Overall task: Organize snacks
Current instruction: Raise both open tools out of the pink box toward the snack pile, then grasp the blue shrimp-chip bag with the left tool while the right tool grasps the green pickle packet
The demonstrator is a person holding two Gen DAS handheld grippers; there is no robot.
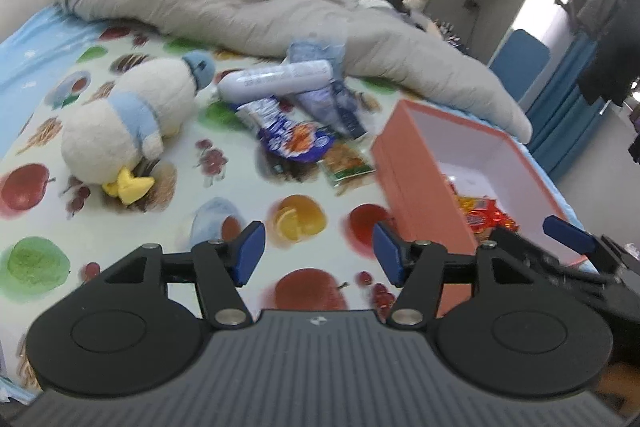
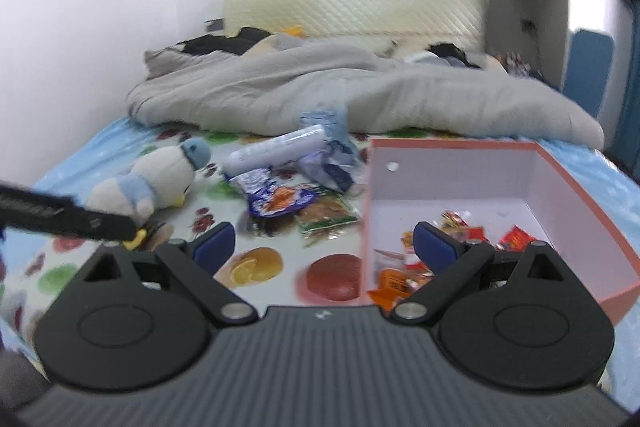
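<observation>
Soft daylight, motion blur, fisheye-warped edges.

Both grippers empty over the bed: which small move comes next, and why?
Probably ease the open left gripper forward toward the green snack packet. It is the nearest of the snacks lying outside the pink box, which already holds orange wrappers.

The bedsheet (image 1: 168,211) was white with pale blue edges, printed with red apples, green apples, orange slices and dark cherries. The quilt (image 1: 248,3) was plain grey. The plush duck (image 1: 132,119) was cream with a light blue cap and collar and yellow feet. The box (image 2: 448,183) was salmon pink outside and white inside, with red and orange wrappers (image 2: 400,279) in it. The tube (image 1: 276,79) was white, one packet (image 1: 296,139) purple-blue and orange, and another packet (image 1: 348,163) seemed green and brown through the blur. The pads (image 1: 252,251) were dark blue on black fingers.
</observation>
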